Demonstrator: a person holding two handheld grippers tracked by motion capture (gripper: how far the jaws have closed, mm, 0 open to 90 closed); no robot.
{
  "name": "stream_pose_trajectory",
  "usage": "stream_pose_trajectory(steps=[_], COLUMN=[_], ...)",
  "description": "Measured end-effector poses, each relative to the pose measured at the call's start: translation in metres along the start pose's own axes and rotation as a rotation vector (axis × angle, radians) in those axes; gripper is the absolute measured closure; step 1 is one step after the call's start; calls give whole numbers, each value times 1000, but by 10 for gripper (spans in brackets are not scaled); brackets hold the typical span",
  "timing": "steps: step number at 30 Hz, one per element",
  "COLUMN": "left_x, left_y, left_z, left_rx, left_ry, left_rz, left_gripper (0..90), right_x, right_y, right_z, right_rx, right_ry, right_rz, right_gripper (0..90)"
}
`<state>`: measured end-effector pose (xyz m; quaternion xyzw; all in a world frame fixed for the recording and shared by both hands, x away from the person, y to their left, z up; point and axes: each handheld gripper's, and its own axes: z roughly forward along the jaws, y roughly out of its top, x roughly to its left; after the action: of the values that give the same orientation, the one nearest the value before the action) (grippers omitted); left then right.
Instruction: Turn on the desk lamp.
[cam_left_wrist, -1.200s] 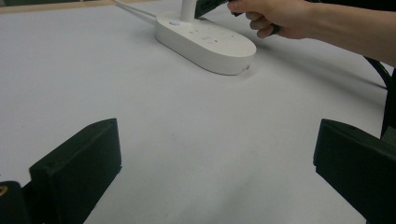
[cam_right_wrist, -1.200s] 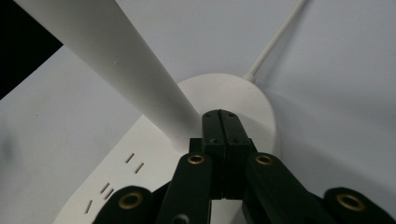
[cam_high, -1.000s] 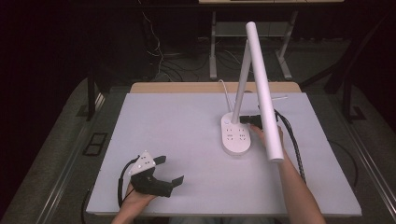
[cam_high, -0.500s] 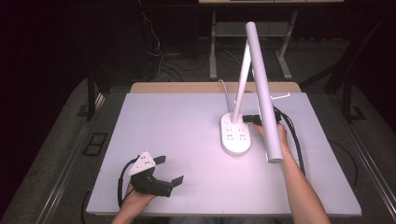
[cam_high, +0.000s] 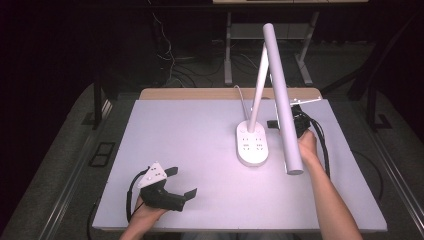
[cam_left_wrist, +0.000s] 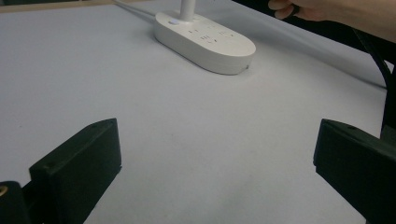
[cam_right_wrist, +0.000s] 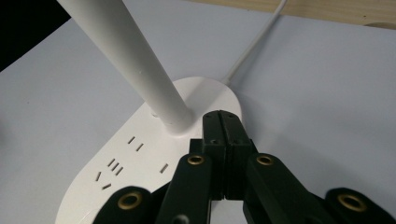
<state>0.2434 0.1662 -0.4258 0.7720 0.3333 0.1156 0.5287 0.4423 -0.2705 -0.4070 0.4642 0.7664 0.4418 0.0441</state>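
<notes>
At 7 o'clock on the tabletop (cam_high: 200, 130), my left hand-held gripper (cam_high: 175, 186) rests with jaws wide apart, nothing between them. Farther off at 2 o'clock, my right hand-held gripper (cam_right_wrist: 223, 122) hovers pressed together, empty, just beside the stem of the white desk lamp (cam_high: 252, 146).

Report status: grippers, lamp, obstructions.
Left gripper open, resting on table. Right gripper shut, empty, beside lamp stem. Nothing blocking.

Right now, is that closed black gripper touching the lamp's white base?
Cannot tell. In the right gripper view the shut right gripper overlaps the lamp base beside the pole; neither contact nor gap shows.
</notes>
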Motion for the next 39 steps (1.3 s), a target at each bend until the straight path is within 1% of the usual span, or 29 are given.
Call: stream_pose_trajectory(steps=[2,5,6,8,9,13,14,15,16,17,22,24,25,26,27,30,31,33,35,37,39], left_x=[0,0,0,0,0,-1,-1,-1,-1,-1,-1,-1,-1,-2,-1,-1,-1,-1,-1,-1,-2], left_y=[0,0,0,0,0,0,0,0,0,0,0,0,0,0,0,0,0,0,0,0,0], left_z=[0,0,0,0,0,1,1,1,1,1,2,2,2,2,2,1,1,1,1,1,1], left_rx=[0,-1,-1,-1,-1,-1,4,4,5,5,4,6,6,3,3,4,4,4,4,4,4], left_ry=[1,1,2,2,3,2,0,0,-1,-1,0,-1,0,0,1,1,1,1,2,2,2], left_rz=[1,0,0,-1,-1,1,3,3,6,5,5,6,6,3,5,7,6,6,7,7,7], left_gripper=[0,0,0,0,0,0,0,0,0,0,0,0,0,0,0,0,0,0,0,0,0], right_x=[0,3,3,5,5,10,10,10,11,12,16,17,19,19,21,26,27,31,35,38,42], right_y=[0,1,1,1,1,-3,-5,-5,-6,-9,-17,-20,-21,-21,-24,-29,-31,-34,-38,-43,-47], right_z=[-3,-13,-13,-21,-21,-34,-36,-36,-38,-44,-55,-59,-61,-61,-65,-70,-71,-73,-75,-77,-78], right_rx=[-4,-1,-1,-10,-10,-21,-25,-25,-30,-33,-52,-55,-58,-58,-71,-96,-99,-103,-115,-125,-123], right_ry=[-1,-8,-8,-12,-12,-11,-13,-13,-13,-10,-15,-10,-10,-10,1,20,20,21,29,36,42], right_rz=[-5,-18,-18,-30,-30,-37,-37,-37,-32,-21,-13,-8,-13,-13,-9,14,17,25,42,44,42], right_gripper=[895,895,895,894,894,894,869,869,839,791,662,606,576,576,502,373,325,195,123,104,2])
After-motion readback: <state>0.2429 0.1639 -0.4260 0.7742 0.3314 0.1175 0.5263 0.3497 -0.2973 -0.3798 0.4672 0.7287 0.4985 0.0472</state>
